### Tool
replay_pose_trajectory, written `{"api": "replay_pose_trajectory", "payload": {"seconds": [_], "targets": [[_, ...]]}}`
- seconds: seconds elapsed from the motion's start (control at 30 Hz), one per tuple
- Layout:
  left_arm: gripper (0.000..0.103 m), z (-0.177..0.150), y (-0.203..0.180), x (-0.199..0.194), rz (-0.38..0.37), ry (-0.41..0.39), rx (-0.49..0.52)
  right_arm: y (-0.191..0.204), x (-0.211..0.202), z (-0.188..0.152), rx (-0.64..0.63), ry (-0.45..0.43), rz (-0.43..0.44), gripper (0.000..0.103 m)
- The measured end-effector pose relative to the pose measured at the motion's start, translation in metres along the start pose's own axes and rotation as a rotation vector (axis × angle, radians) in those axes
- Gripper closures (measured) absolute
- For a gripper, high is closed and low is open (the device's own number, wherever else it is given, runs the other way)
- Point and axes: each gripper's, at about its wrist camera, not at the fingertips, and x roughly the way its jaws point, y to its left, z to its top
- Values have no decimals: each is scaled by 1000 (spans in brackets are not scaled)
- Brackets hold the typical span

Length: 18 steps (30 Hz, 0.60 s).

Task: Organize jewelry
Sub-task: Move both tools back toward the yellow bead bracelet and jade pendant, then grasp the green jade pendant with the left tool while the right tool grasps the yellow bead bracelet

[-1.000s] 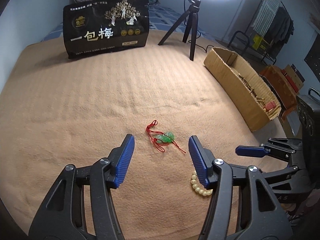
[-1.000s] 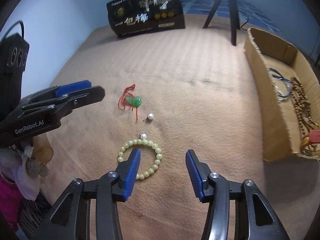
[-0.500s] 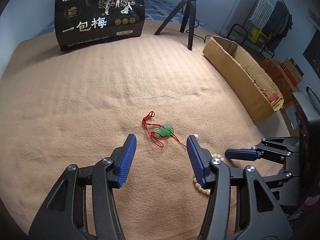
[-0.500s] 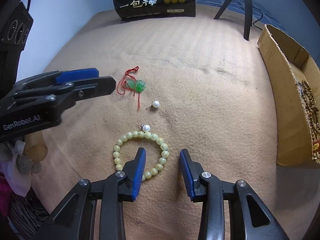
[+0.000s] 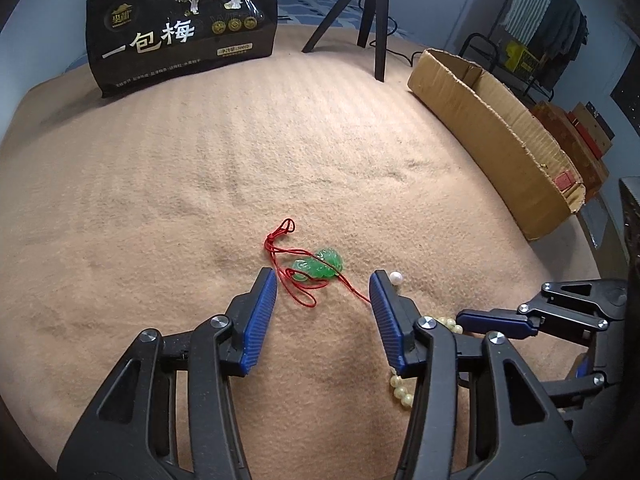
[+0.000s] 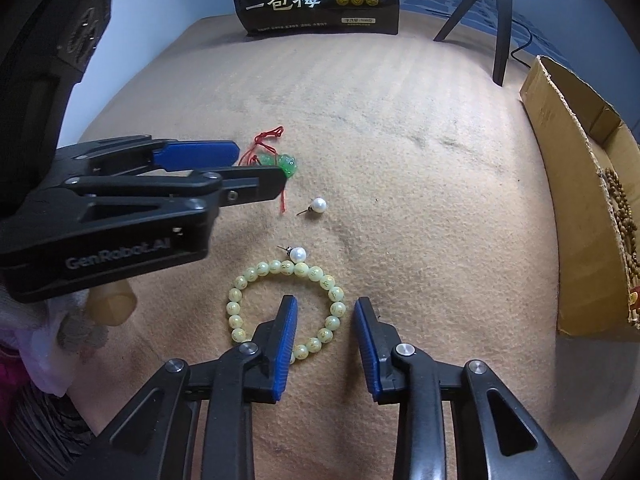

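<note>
A green jade pendant (image 5: 319, 265) on a red cord (image 5: 280, 240) lies on the tan blanket, just ahead of my open left gripper (image 5: 322, 286); it also shows in the right wrist view (image 6: 285, 162). A pale yellow bead bracelet (image 6: 280, 304) lies under my right gripper (image 6: 326, 312), whose open jaws straddle the bracelet's right side. Two pearl stud earrings (image 6: 319, 204) (image 6: 297, 254) lie between pendant and bracelet. In the left wrist view the bracelet (image 5: 402, 388) is mostly hidden behind my left gripper's right finger.
A long cardboard box (image 5: 492, 120) holding brown bead strings (image 6: 620, 208) stands along the blanket's right edge. A black snack bag (image 5: 182, 28) and a tripod (image 5: 372, 20) stand at the back. The blanket's edge drops off at right.
Both grippers have moved forward and lower. The left gripper has closed in on the pendant. The right gripper's jaws have narrowed and now straddle the bracelet's right side.
</note>
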Motion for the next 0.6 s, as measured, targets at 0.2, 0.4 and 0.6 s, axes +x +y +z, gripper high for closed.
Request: {"api": "replay_pose_trajectory", "payload": {"seconds": [0.2, 0.4, 0.6], "targets": [[53, 1, -1, 6, 7, 5, 1, 1, 1, 1, -9, 3, -10, 76], [54, 3, -3, 11, 17, 1, 0, 0, 2, 2, -8, 8, -31, 87], [65, 3, -5, 16, 48, -2, 18, -2, 3, 2, -2, 9, -40, 96]]}}
